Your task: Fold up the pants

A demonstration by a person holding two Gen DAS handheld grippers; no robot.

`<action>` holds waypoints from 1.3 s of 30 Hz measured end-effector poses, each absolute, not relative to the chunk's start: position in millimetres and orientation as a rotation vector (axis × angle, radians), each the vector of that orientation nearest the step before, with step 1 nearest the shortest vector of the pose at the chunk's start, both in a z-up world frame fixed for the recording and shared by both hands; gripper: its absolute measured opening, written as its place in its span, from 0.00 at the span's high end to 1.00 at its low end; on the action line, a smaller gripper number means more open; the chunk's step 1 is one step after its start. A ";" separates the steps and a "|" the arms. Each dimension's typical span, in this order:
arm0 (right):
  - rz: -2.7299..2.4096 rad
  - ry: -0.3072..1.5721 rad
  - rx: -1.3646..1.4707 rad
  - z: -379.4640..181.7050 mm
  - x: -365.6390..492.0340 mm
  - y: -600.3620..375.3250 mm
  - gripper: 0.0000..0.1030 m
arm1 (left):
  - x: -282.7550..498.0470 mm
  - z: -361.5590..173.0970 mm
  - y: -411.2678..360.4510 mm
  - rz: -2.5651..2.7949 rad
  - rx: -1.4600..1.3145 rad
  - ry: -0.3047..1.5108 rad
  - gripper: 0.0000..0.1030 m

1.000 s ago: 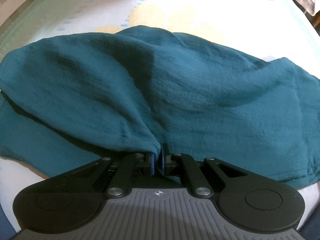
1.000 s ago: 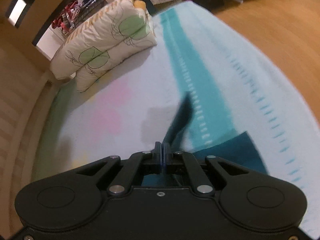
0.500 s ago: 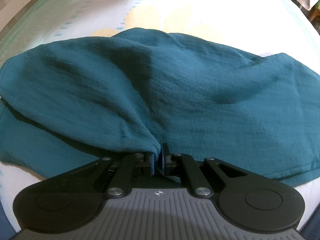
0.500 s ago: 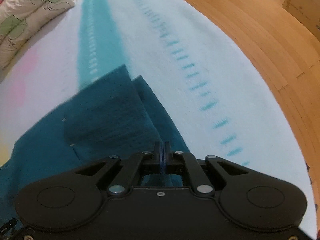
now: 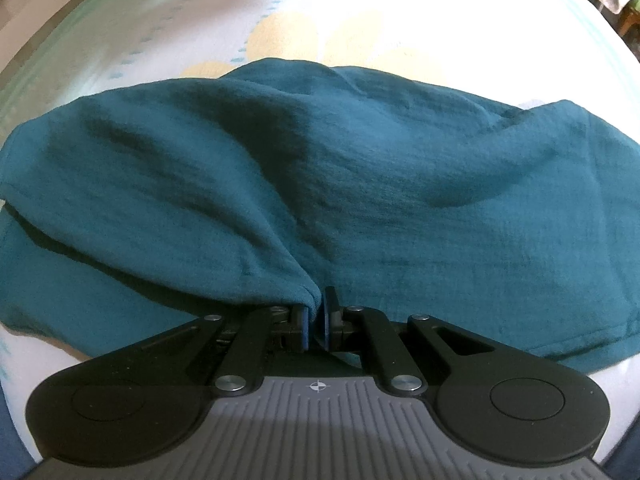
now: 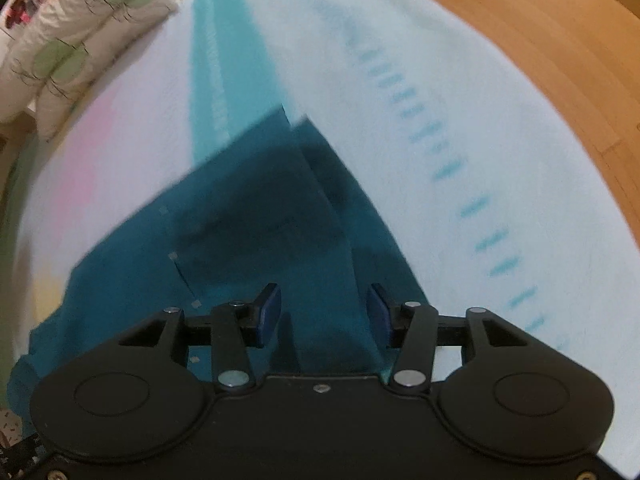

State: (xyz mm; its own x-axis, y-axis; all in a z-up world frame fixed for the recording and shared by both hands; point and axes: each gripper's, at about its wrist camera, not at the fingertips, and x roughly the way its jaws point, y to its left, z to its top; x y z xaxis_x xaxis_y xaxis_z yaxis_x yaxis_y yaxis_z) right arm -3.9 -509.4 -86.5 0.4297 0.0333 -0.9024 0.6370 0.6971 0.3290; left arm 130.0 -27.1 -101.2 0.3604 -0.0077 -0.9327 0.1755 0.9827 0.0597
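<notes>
The teal pants (image 5: 360, 184) lie folded over on a pale bed sheet (image 5: 360, 8), their upper layer bulging in soft creases. My left gripper (image 5: 315, 312) is shut on a pinch of the pants' near edge, the cloth drawn up between its blue pads. In the right wrist view the pants (image 6: 256, 216) show a flat end with two stacked layers and a straight edge. My right gripper (image 6: 323, 312) hovers low over that end with its jaws opening; the cloth lies below the gap and the pads (image 6: 269, 312) do not press on it.
A folded quilt with green leaf prints (image 6: 80, 28) sits at the bed's far left. The sheet carries a turquoise stripe (image 6: 224, 60) and dashed marks. Wooden floor (image 6: 560, 40) runs along the bed's right edge.
My right gripper came down from above the bed to the pants' end, laid the cloth down and spread its jaws apart. The left gripper kept its pinch and stayed put.
</notes>
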 end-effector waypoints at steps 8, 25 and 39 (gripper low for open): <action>-0.397 1.033 0.720 -69.8 4.8 -492.2 0.87 | 124.5 -96.4 -26.9 -0.146 0.171 1.197 0.93; -0.445 1.033 0.598 -30.3 -11.1 -491.4 0.88 | 118.7 -91.9 -3.6 -0.231 0.088 1.221 0.91; -0.490 0.865 0.547 -19.6 5.1 -513.2 0.44 | 117.0 -66.3 -7.1 -0.310 0.171 1.172 0.89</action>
